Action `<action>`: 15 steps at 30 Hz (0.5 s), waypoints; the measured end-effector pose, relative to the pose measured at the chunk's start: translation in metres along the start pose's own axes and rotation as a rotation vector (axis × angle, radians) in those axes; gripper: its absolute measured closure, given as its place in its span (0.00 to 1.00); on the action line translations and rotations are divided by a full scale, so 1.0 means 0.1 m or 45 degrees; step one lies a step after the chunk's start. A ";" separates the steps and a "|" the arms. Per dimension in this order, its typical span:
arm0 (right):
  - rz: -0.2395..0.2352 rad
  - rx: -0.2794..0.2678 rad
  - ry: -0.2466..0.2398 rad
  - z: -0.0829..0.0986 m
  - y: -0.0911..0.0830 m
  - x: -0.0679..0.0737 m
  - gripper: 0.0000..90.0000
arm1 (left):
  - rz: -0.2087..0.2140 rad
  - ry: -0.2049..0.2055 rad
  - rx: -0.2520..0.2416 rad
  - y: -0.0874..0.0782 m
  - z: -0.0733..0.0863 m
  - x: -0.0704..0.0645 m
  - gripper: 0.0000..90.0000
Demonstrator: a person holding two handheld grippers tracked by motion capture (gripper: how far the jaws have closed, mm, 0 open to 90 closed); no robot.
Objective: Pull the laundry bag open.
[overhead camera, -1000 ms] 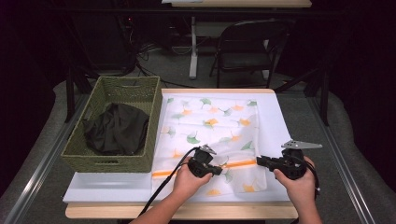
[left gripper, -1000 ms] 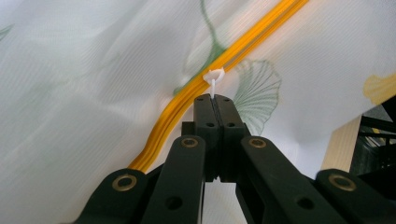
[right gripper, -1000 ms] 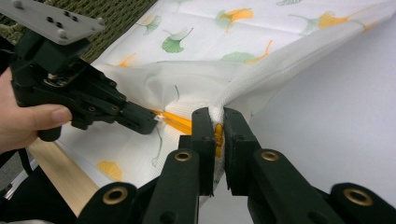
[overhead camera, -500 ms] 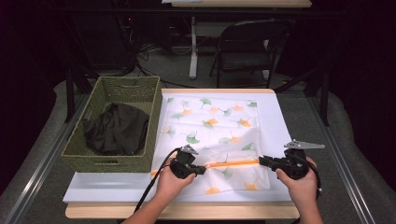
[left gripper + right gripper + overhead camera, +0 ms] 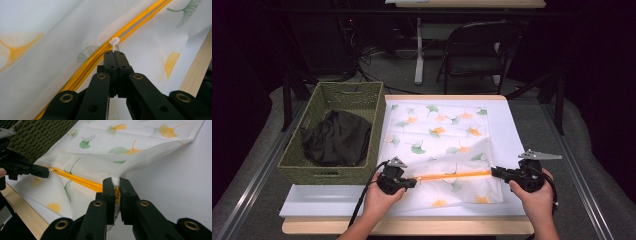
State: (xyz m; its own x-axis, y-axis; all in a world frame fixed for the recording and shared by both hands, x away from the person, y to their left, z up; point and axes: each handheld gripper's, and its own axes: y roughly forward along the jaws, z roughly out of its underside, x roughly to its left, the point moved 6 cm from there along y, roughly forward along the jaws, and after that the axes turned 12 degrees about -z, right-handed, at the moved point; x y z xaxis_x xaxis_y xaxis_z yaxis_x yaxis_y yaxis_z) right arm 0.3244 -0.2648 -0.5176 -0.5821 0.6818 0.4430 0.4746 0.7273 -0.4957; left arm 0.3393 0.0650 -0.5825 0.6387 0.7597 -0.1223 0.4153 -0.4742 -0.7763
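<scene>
A white mesh bag printed with green and orange ginkgo leaves lies flat on the white table. An orange zipper runs across its near part. My left gripper is shut on the small white zipper pull at the zipper's left end. My right gripper is shut on the bag's fabric and zipper end at the right. In the right gripper view the left gripper shows at the far end of the zipper.
A green woven basket with a dark cloth inside stands left of the bag. A folding chair and a table leg stand beyond the table. The wooden front edge runs below my hands.
My left gripper has slid to the left along the zipper with the pull, from near the bag's middle to its left end. The right gripper has stayed in place.
</scene>
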 end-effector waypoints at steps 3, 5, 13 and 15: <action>0.001 0.000 0.004 0.00 0.00 -0.01 0.93 | -0.018 -0.006 0.000 -0.06 0.06 0.06 1.00; -0.001 -0.004 0.006 0.01 0.00 -0.01 0.93 | -0.032 -0.014 -0.007 -0.10 0.09 0.09 1.00; -0.002 -0.013 0.002 0.00 -0.01 -0.01 0.93 | -0.074 -0.010 -0.022 -0.29 0.20 0.21 1.00; 0.004 -0.010 0.001 0.00 -0.01 -0.01 0.93 | -0.085 -0.006 -0.020 -0.32 0.22 0.22 1.00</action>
State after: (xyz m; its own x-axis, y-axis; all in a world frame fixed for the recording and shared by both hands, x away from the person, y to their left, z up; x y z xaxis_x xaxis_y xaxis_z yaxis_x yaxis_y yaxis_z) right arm 0.3243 -0.2661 -0.5179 -0.5802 0.6843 0.4418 0.4819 0.7257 -0.4911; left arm 0.3259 0.1072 -0.5741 0.6063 0.7918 -0.0738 0.4666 -0.4295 -0.7732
